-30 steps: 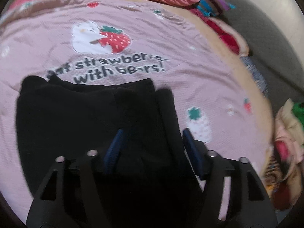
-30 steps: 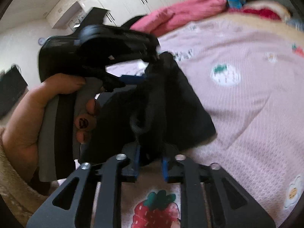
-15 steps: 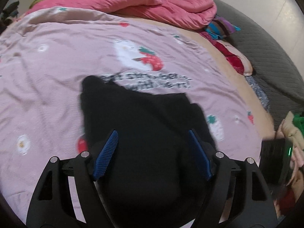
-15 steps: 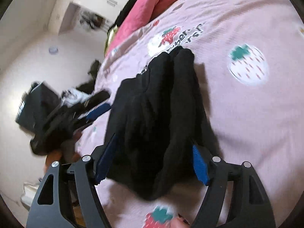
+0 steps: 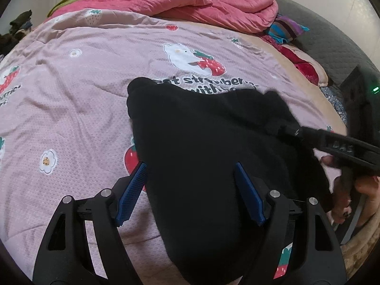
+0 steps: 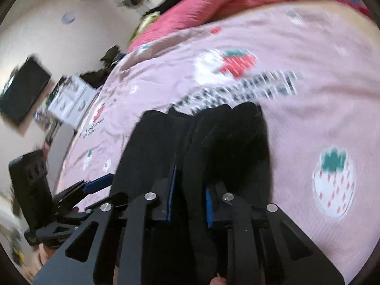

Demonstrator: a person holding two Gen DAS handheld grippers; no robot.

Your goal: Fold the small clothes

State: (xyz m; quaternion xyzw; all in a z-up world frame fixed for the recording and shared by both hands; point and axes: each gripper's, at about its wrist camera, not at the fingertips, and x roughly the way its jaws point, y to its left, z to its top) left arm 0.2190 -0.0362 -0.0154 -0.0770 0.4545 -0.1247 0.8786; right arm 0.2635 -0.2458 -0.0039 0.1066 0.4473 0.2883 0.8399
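A black garment (image 5: 201, 130) lies partly folded on the pink strawberry-print bedspread (image 5: 83, 95). My left gripper (image 5: 190, 166) stands open just above the garment's near end, its blue pads on either side of the cloth and not pressing it. My right gripper (image 5: 287, 129) reaches in from the right to the garment's right edge. In the right wrist view the right gripper (image 6: 190, 180) is closing, its pads tight on a raised fold of the black garment (image 6: 225, 137). The left gripper (image 6: 104, 190) shows at the lower left of that view, beside the garment.
A crumpled pink quilt (image 5: 201, 2) lies along the bed's far side, with a heap of colourful clothes (image 5: 285, 30) and a grey padded headboard (image 5: 332, 47) at the right. A hand (image 5: 365, 187) holds the right gripper. A black screen (image 6: 23, 92) hangs on the far wall.
My right gripper let go of the bunched cloth, opened wide over the garment, then narrowed onto a fold. My left gripper drew back, showing more bedspread, and the right gripper came into its view.
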